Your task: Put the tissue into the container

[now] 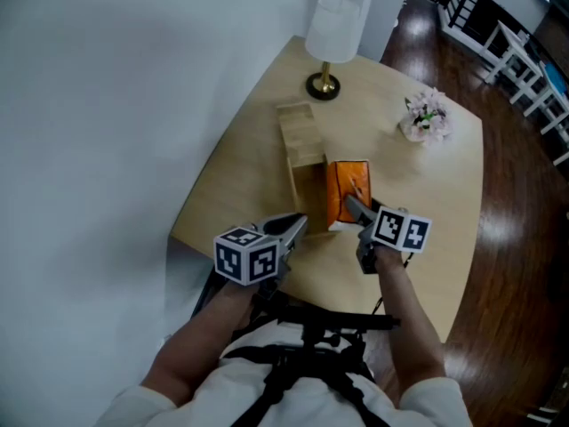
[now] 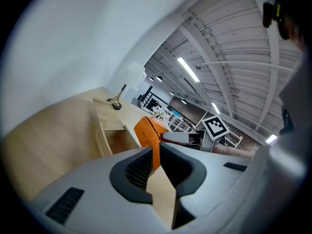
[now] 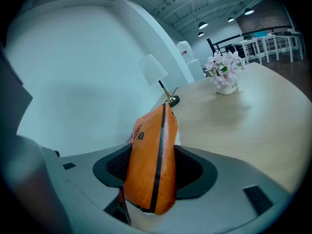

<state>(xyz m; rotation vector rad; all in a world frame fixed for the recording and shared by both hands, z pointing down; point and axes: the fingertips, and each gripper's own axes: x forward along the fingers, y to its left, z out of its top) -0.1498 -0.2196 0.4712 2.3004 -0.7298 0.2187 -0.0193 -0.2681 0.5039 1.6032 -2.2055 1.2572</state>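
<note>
An orange tissue pack [image 1: 348,189] stands on edge on the table, just right of an open wooden container [image 1: 305,188] whose lid [image 1: 297,128] lies flat beyond it. My right gripper [image 1: 357,208] is shut on the pack's near end. In the right gripper view the pack [image 3: 152,145] fills the gap between both pads of that gripper [image 3: 154,173]. My left gripper [image 1: 299,225] hovers at the container's near end, shut with nothing in it. In the left gripper view its tips [image 2: 158,149] meet in front of the container [image 2: 115,141] and the pack [image 2: 148,133].
A white-shaded lamp [image 1: 331,34] stands at the table's far corner. A small pot of flowers [image 1: 425,118] sits at the far right. A pale wall runs along the table's [image 1: 444,229] left side. Dark wood floor and white chairs [image 1: 520,65] lie to the right.
</note>
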